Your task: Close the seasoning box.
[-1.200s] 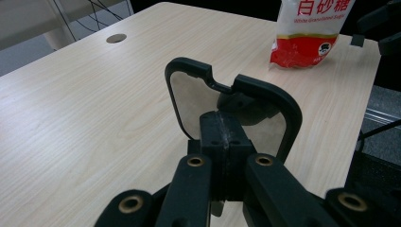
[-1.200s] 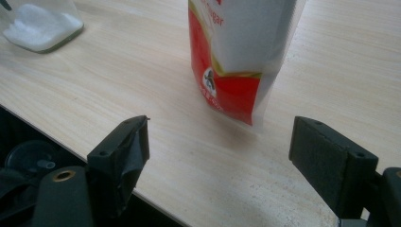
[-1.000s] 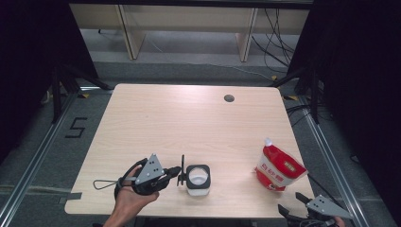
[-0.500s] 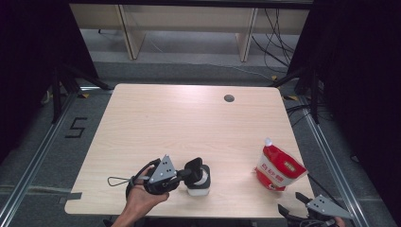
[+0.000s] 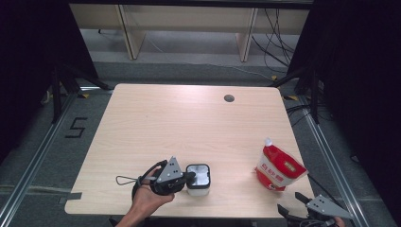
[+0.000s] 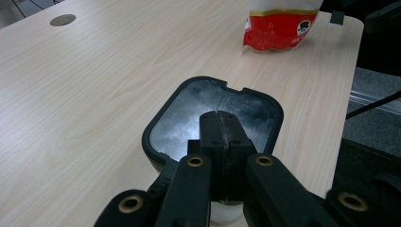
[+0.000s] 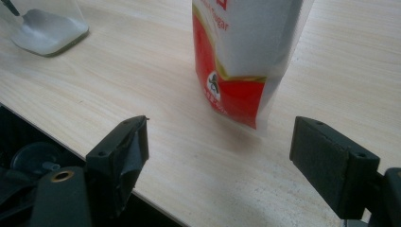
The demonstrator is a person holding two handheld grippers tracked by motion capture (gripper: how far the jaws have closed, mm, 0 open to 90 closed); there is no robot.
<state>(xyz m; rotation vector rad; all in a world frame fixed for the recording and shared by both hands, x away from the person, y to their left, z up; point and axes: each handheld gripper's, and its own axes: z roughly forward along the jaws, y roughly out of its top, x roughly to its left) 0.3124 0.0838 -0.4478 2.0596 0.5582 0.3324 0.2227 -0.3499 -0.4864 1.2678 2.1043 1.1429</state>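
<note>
A small square container (image 5: 198, 179) with a black rim and shiny top stands near the table's front edge. My left gripper (image 5: 190, 175), held by a hand, reaches it from the left. In the left gripper view its jaws are shut together, with the left gripper's tips (image 6: 221, 124) over the middle of the container's top (image 6: 189, 109); nothing is between them. A red and white pouch (image 5: 279, 168) stands at the front right. My right gripper (image 5: 292, 202) sits just off the table's front right corner. There the right gripper (image 7: 217, 151) stands wide open, short of the pouch (image 7: 246, 56).
The light wooden table (image 5: 189, 123) has a round cable hole (image 5: 229, 98) near its far edge. The container (image 7: 45, 28) shows at the upper left of the right gripper view. Shelving and cables lie beyond the table, dark curtains at both sides.
My left gripper has moved right and slightly down, from beside the container to over its top. The right gripper and the pouch have stayed where they were.
</note>
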